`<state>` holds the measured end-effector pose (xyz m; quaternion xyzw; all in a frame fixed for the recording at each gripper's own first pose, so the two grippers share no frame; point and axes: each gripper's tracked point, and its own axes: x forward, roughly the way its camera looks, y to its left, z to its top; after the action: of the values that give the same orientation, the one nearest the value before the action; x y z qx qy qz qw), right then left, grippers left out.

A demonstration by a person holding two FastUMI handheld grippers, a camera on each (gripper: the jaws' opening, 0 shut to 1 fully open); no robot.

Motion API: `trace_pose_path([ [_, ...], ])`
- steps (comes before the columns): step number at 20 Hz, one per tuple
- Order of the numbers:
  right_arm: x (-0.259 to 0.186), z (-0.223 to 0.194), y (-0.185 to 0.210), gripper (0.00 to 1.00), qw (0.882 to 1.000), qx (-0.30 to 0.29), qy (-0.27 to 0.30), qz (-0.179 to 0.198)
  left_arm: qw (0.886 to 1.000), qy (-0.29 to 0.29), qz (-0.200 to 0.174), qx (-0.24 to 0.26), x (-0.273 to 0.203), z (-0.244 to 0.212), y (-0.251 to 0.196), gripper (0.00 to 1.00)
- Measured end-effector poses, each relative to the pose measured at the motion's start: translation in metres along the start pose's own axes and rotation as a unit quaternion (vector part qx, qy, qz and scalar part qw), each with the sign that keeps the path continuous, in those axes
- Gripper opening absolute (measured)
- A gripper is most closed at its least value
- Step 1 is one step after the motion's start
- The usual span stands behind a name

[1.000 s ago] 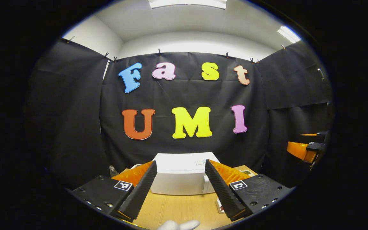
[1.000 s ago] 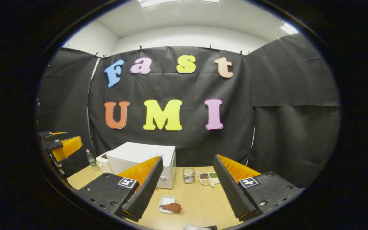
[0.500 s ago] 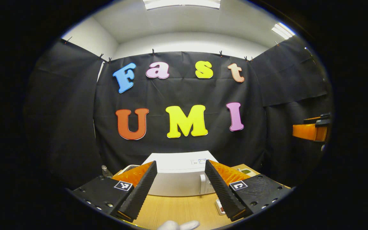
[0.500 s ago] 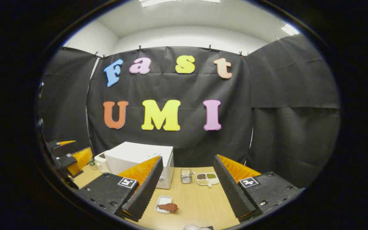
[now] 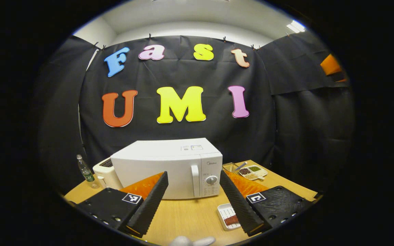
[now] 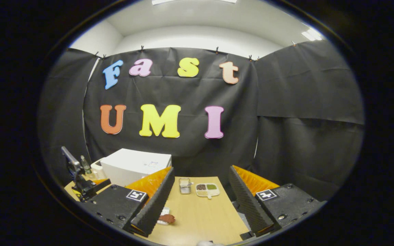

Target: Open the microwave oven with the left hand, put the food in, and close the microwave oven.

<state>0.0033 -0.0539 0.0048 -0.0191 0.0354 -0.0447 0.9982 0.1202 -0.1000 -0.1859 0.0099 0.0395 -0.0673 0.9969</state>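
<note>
The left gripper (image 5: 192,196) had its jaws spread wide and held nothing; the microwave oven (image 5: 169,167) sat on the wooden table (image 5: 183,218) just beyond its fingertips, door shut. The right gripper (image 6: 200,200) was likewise released and empty, above the table to the right of the microwave oven.

The opening step looked to be in hand, with no contact made. The next move probably called for carrying the left gripper forward to the vertical door handle (image 5: 195,181), which stood at the door's right edge beside the control panel, closing on it and swinging the door out leftward.

The microwave oven faced the left gripper, its long axis running left to right across the table. The food (image 5: 231,220), a dark reddish piece in a white tray (image 5: 225,212), lay in front of the microwave oven's right corner, partly behind the left gripper's right finger; the tray's long axis ran roughly front to back.
</note>
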Motion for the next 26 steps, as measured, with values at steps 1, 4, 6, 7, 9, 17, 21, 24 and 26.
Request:
trace_pose_path([
  [1, 0.000, -0.004, -0.002, 0.93, 1.000, -0.004, 0.010, -0.001, 1.000, 0.006, 0.004, 0.008, 0.013, -0.012, 0.000, 0.95],
  [4, 0.000, -0.011, -0.009, 0.94, 1.000, -0.001, 0.027, -0.008, 0.999, 0.033, 0.012, 0.016, 0.056, -0.045, 0.000, 0.95],
  [6, 0.004, -0.013, -0.010, 0.93, 0.999, 0.016, 0.028, -0.011, 0.999, 0.043, 0.011, 0.012, 0.079, -0.059, -0.001, 0.95],
  [7, 0.006, -0.017, -0.008, 0.93, 0.999, 0.021, 0.034, -0.009, 0.999, 0.045, 0.012, 0.011, 0.091, -0.066, 0.000, 0.95],
  [9, 0.013, -0.023, -0.007, 0.93, 0.999, 0.020, 0.043, -0.008, 0.999, 0.046, 0.021, 0.012, 0.111, -0.075, 0.004, 0.95],
  [17, 0.035, -0.033, 0.004, 0.94, 0.998, 0.001, 0.057, 0.007, 0.997, 0.066, 0.024, 0.007, 0.155, -0.101, 0.003, 0.84],
  [21, 0.039, -0.046, 0.001, 0.94, 0.997, 0.015, 0.071, 0.005, 0.997, 0.069, 0.032, -0.007, 0.161, -0.104, 0.010, 0.72],
  [24, 0.041, -0.055, 0.000, 0.93, 0.996, 0.015, 0.083, 0.004, 0.997, 0.074, 0.014, -0.030, 0.176, -0.111, 0.005, 0.39],
  [26, 0.041, -0.055, 0.005, 0.94, 0.996, 0.013, 0.085, 0.008, 0.997, 0.077, 0.014, -0.019, 0.170, -0.110, 0.004, 0.26],
])
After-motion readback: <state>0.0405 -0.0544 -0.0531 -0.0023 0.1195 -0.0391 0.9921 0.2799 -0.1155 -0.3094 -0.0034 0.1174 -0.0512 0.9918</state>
